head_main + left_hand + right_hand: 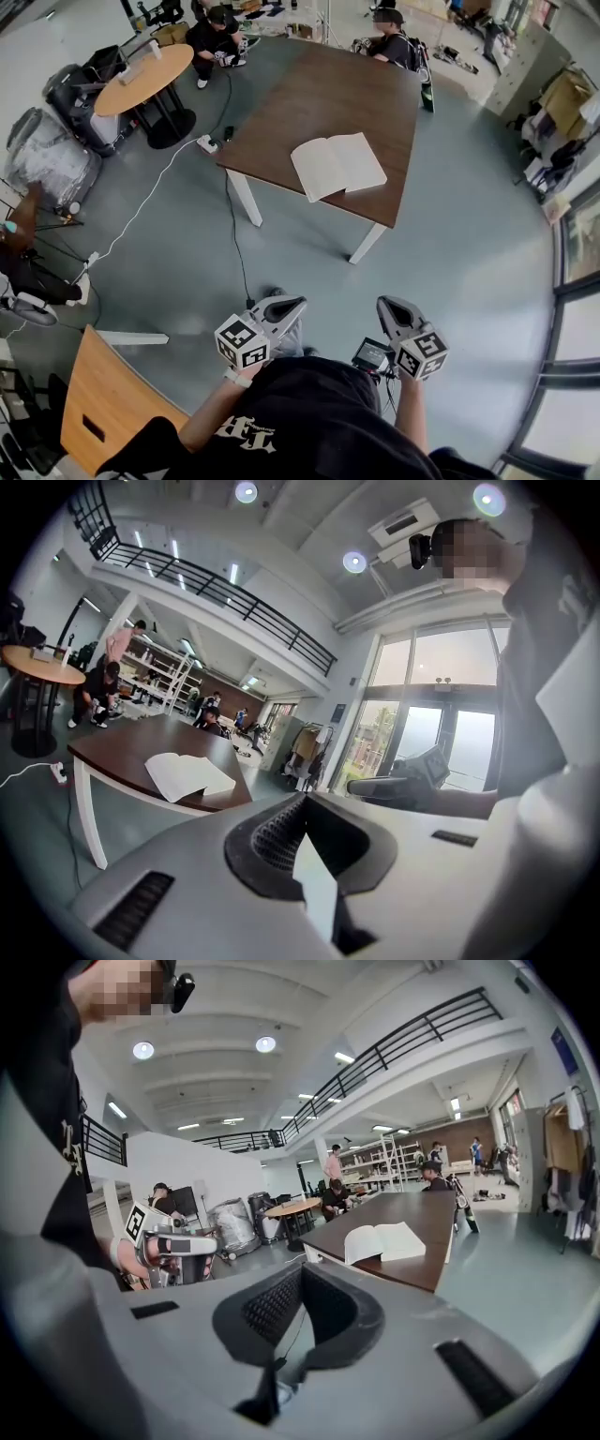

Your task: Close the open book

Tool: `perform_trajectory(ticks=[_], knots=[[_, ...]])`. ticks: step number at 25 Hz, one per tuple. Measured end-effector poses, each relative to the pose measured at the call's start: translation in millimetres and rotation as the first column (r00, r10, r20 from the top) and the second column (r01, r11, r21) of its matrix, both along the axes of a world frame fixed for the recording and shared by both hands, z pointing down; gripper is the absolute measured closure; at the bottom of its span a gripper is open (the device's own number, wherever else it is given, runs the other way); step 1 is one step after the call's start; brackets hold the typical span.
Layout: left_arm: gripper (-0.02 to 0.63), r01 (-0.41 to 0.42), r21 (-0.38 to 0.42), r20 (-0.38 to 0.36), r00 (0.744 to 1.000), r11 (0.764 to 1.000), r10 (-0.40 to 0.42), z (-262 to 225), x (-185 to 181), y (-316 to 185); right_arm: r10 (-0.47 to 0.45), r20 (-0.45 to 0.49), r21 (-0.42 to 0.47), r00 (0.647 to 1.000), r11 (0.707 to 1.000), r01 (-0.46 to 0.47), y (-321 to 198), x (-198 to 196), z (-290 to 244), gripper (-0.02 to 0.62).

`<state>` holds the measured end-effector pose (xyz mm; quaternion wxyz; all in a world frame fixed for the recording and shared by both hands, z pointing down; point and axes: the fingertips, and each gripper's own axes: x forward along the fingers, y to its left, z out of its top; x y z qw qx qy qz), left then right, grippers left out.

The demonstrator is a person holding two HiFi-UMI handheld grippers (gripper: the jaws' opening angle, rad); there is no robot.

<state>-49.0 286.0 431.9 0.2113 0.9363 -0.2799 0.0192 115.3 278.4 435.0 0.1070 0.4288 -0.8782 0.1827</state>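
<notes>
Open book [337, 164] on the far worktop [323, 89]. Left claw [292, 304] and right claw [388, 305], near, both closed, holding nothing.

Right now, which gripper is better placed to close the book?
Right, only slightly. Both the left gripper and right gripper are far from the table; the open book lies roughly midway ahead, but nearer the right gripper's pointing line in its own view.

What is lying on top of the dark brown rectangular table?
An open white-paged book lies pages up near the closest edge of the dark brown rectangular table. Its cover and the wood beneath it are hidden.
</notes>
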Motion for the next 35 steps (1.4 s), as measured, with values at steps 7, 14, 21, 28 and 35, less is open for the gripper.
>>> perform_trajectory(ticks=[7,14,21,28,35], knots=[[0.600,0.050,-0.001,-0.028,0.998,0.999,-0.050,-5.2,-28.7,-31.6,-0.034,-0.013,-0.016,0.999,0.999,0.034,-33.6,-24.7,-2.0,0.606],[0.600,0.094,-0.040,-0.070,0.993,0.995,-0.096,1.4,-49.2,-52.6,-0.063,-0.010,-0.027,0.998,0.998,0.063,-54.9,-43.4,2.0,0.607],[0.600,0.155,-0.047,-0.095,0.983,0.987,-0.159,4.4,-67.4,-72.7,-0.126,-0.017,-0.032,0.992,0.992,0.126,-79.5,-67.5,4.5,0.606],[0.600,0.201,-0.060,-0.107,0.973,0.978,-0.207,9.5,-88.3,-87.1,-0.168,-0.017,-0.050,0.986,0.985,0.167,-93.6,-89.2,8.8,0.607],[0.600,0.233,-0.061,-0.117,0.964,0.971,-0.239,10.5,-91.7,-103.3,-0.189,-0.026,-0.058,0.982,0.981,0.188,-112.3,-89.8,12.0,0.607]])
